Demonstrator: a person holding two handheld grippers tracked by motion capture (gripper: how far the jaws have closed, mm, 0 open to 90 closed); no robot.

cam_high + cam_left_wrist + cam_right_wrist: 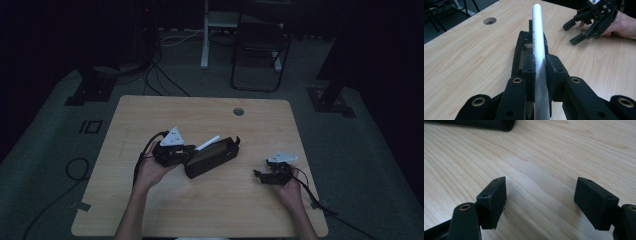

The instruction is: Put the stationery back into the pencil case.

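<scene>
Wooden table (150,215): left claw (539,75) pinches a white pen (538,37) above the black case (212,157), not yet inserted; right claw (541,202) spread, empty.

Dim, murky high view, brighter gripper views, near parts blurred

Dim room, grey floor (365,150), black chair (260,45) behind

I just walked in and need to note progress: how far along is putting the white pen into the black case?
Done: the left hand-held gripper is shut on the white pen, and the black case lies open on the table. In hand: the pen is held over the case opening. Left: lowering it in and letting go. The right hand-held gripper waits open and empty above the bare wood.
</scene>
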